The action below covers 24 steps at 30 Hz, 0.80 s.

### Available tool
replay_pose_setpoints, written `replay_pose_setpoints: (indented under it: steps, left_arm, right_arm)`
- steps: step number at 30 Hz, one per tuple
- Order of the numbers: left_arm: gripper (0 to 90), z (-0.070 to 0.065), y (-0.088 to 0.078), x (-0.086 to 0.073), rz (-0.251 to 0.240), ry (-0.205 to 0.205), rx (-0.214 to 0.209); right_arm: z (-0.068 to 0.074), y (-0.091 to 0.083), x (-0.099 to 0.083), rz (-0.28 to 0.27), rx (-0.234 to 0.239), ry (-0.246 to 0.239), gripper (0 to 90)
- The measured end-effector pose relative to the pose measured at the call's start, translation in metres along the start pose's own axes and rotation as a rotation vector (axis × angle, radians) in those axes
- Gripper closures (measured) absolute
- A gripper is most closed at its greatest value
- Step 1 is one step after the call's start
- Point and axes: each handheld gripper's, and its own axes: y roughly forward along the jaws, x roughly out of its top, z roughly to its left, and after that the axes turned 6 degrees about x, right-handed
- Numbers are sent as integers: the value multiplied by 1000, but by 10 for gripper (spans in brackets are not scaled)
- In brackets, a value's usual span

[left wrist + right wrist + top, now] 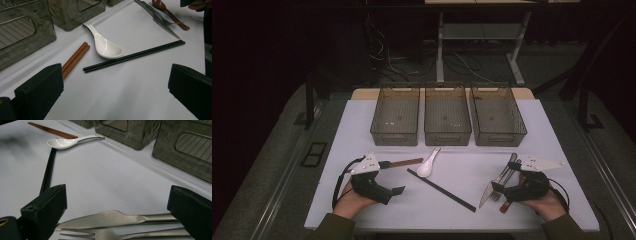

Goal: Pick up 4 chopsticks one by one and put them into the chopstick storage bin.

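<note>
My left gripper rests open on the white table mat, nothing between its jaws. A pair of brown chopsticks runs under its left jaw. Beyond lie a white ceramic spoon and a pair of black chopsticks. My right gripper is open too, its jaws astride a steel knife and fork without pressing on them. A brown spoon lies by the right hand.
Three empty grey bins stand in a row at the back of the mat: left, middle, right. The mat's front edge is close to both hands. A table frame and cables stand on the dark floor behind.
</note>
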Motion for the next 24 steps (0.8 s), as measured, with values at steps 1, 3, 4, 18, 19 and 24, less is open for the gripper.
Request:
replay_pose_setpoints:
  steps: [1, 3, 4, 18, 19, 24]
  left_arm:
    - [0, 0, 0, 0, -1, -1, 2]
    - [0, 0, 0, 0, -2, -2, 2]
    - [0, 1, 0, 0, -2, -2, 1]
    - [0, 8, -6, 4, 10, 9, 38]
    - [4, 9, -7, 4, 10, 6, 42]
    - [42, 18, -7, 5, 17, -1, 46]
  right_arm:
    - [0, 0, 0, 1, 2, 1, 25]
    - [0, 0, 0, 2, 2, 1, 24]
    - [-1, 0, 0, 0, 3, 2, 25]
    - [-1, 0, 0, -3, 10, 5, 25]
    - [-1, 1, 0, -3, 10, 4, 25]
    - [-1, 0, 0, -3, 9, 2, 25]
